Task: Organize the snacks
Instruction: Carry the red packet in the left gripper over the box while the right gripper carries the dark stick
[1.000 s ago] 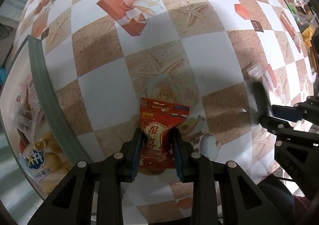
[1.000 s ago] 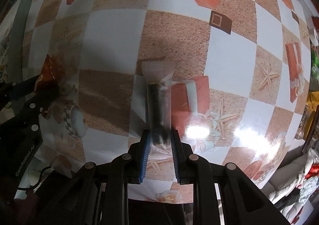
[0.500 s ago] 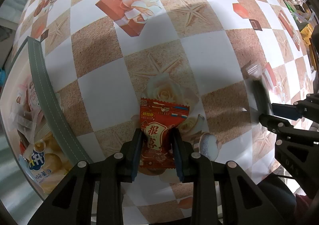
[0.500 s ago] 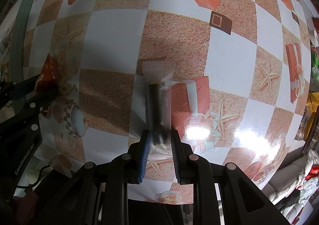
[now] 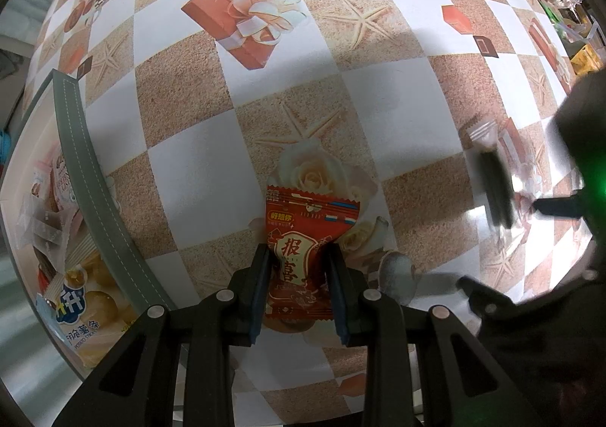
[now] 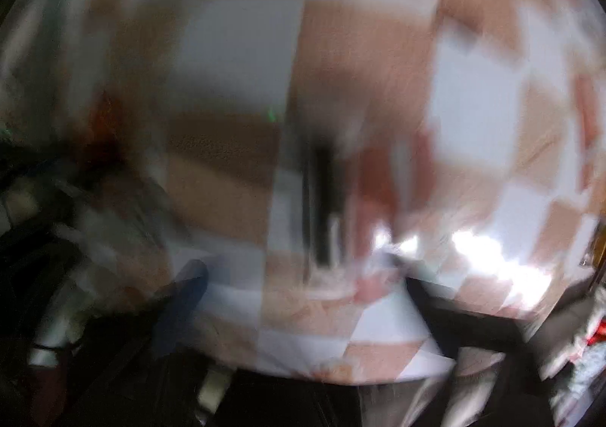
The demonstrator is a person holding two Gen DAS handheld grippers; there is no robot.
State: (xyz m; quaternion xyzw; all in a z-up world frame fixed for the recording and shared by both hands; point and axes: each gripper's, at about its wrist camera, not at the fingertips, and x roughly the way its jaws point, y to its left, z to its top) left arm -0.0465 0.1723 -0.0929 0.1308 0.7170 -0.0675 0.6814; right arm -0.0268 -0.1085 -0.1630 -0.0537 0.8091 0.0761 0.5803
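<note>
1 red snack packet [image 5: 303,233] on desk [image 5: 189,169], clenched in left claw [image 5: 299,275] | 1 clear-wrapped dark stick [image 5: 494,184] on desk | right claw [image 6: 303,275] just sprang wide, stick released

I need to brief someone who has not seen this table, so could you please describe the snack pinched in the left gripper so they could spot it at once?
Start from the checkered tablecloth printed with starfish and gift boxes, and find the cream rose print near its front. Lying over that rose, pinched by the left gripper, is the red candy packet. Its bright red wrapper with gold Chinese characters distinguishes it from the clear-wrapped dark stick to its right.
</note>
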